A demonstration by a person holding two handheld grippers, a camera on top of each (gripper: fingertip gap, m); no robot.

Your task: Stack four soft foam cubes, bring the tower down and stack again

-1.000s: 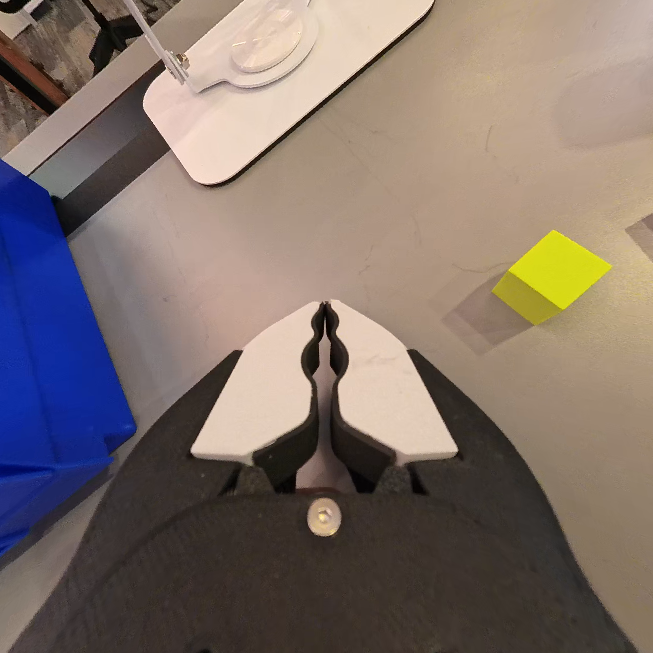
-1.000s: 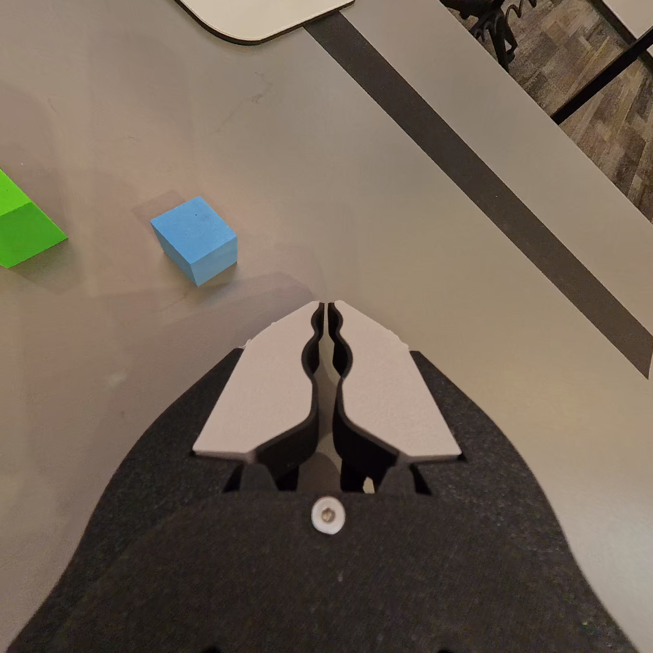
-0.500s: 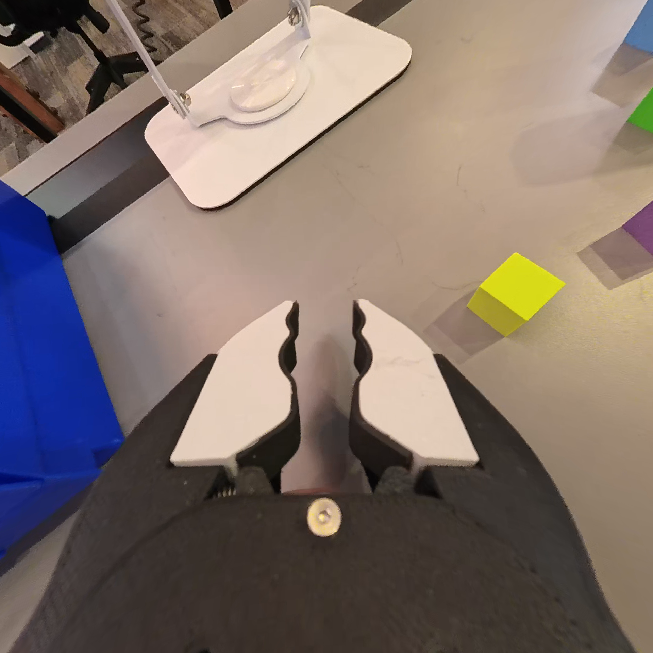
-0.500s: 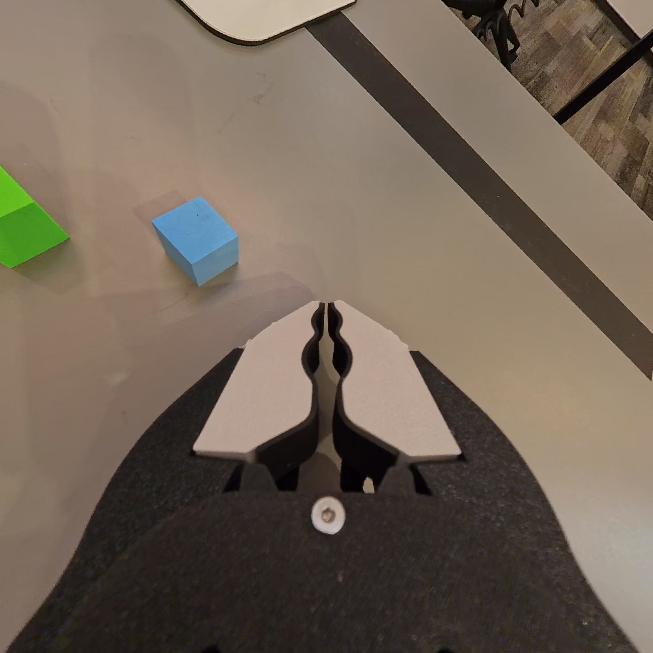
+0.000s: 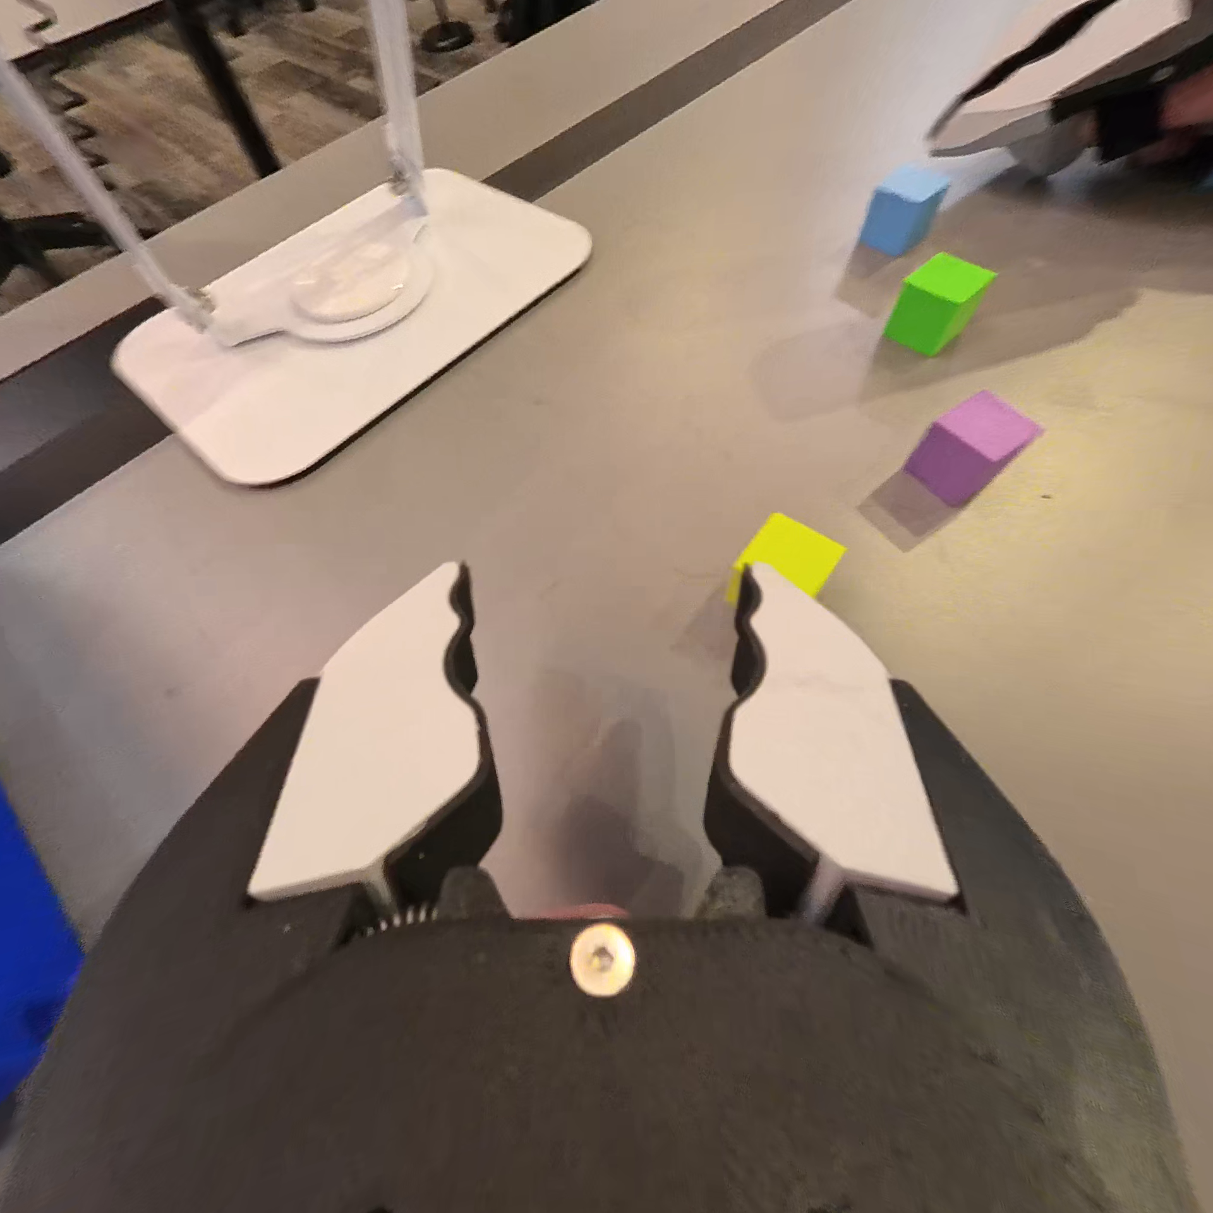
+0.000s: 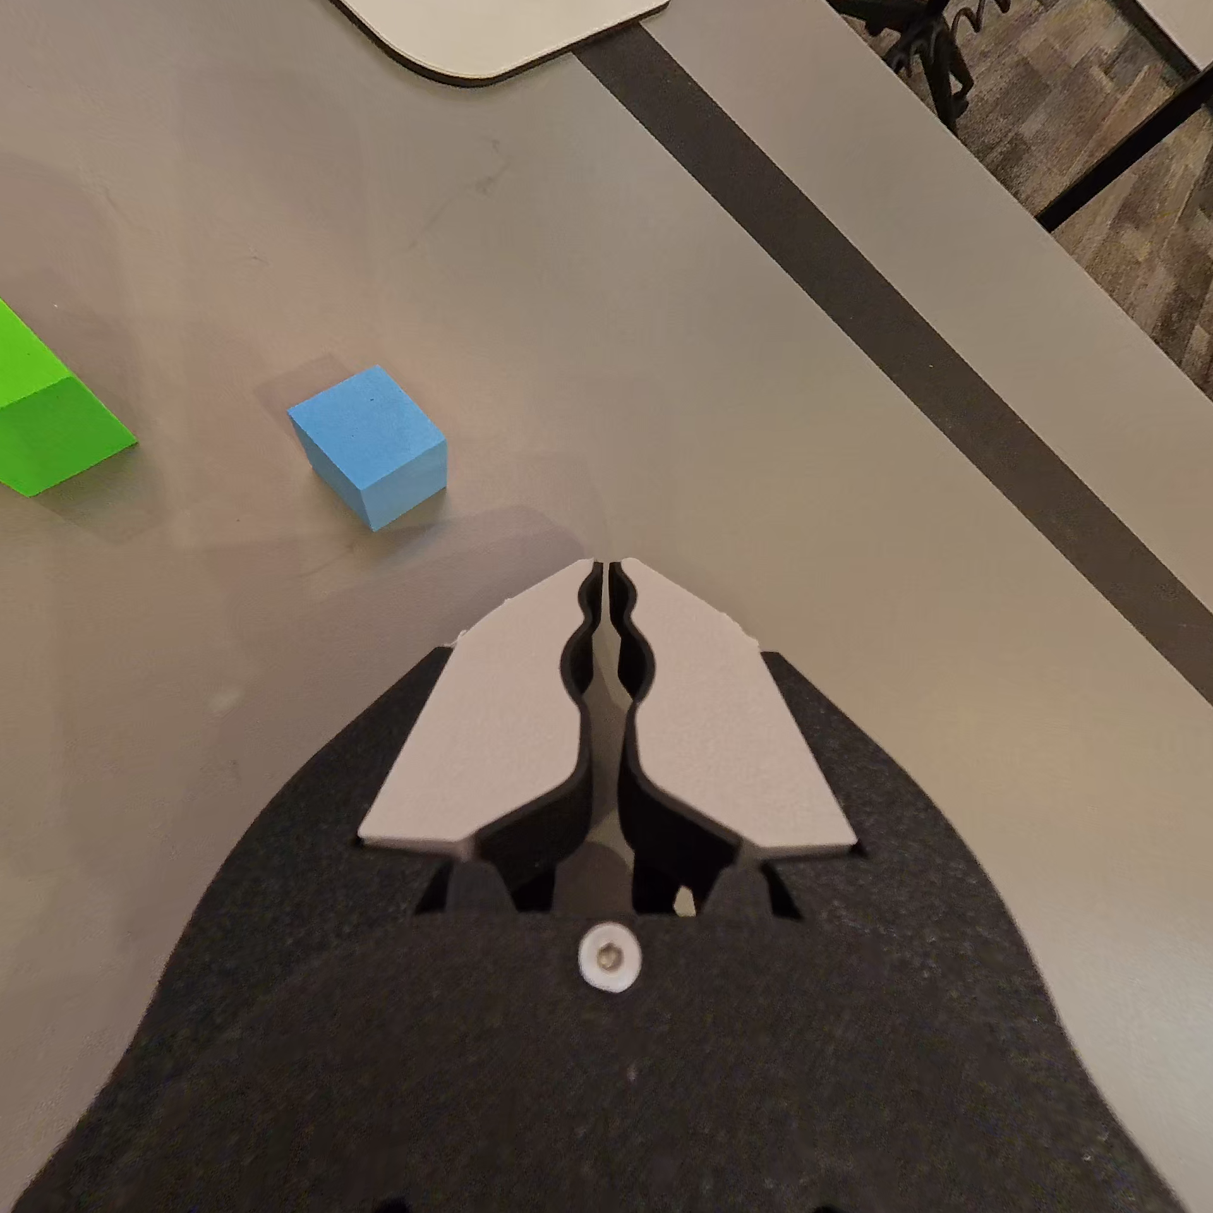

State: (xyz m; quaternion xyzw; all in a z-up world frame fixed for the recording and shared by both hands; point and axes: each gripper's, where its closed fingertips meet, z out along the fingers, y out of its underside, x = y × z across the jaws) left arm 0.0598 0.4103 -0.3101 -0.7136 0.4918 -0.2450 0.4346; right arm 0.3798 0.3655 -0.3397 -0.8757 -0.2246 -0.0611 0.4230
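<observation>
In the left wrist view, my left gripper (image 5: 605,577) is wide open with nothing between its fingers, above the grey table (image 5: 591,459). A yellow cube (image 5: 797,554) lies just beyond its right fingertip (image 5: 755,577), apart from it. A purple cube (image 5: 968,456), a green cube (image 5: 938,312) and a blue cube (image 5: 902,207) lie singly farther right. My right gripper (image 5: 1076,65) shows at the top right of that view. In the right wrist view, my right gripper (image 6: 604,564) is shut on nothing, with the blue cube (image 6: 371,446) and green cube (image 6: 46,426) to its left.
A white stand base (image 5: 354,321) with clear posts sits at the back left. A blue bin (image 5: 26,932) is at the left edge. A dark seam (image 6: 919,315) runs across the table near its far edge; the floor lies beyond. My right fingertips sit around 35 cm from my left ones.
My left gripper opened from shut to wide open and pulled back and turned right, bringing all the cubes into view. My right gripper stayed shut and still.
</observation>
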